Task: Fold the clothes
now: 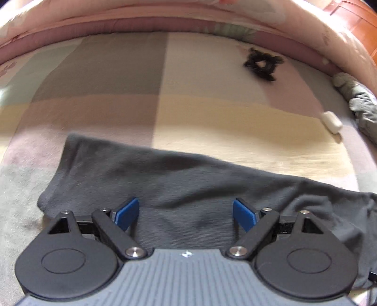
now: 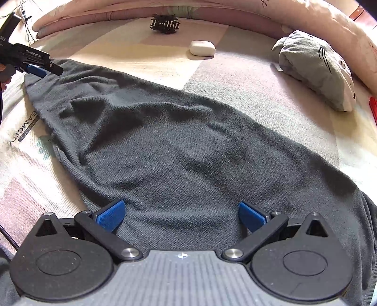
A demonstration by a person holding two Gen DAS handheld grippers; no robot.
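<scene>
A dark grey garment (image 2: 179,150) lies spread on a bed with a pastel checked sheet (image 2: 247,77). In the left wrist view the same dark grey garment (image 1: 179,186) stretches across the lower half. My left gripper (image 1: 186,215) hovers open over its near edge, blue pads (image 1: 127,213) wide apart with only cloth below them. My right gripper (image 2: 181,217) is open too, above the wide end of the garment. The left gripper (image 2: 44,68) also shows in the right wrist view, at the garment's far narrow corner.
A folded light grey garment (image 2: 315,68) lies at the right by the pink quilt (image 2: 235,14). A white case (image 2: 202,48) and a black hair clip (image 2: 165,23) rest on the sheet further back. A red object (image 2: 373,106) is at the right edge.
</scene>
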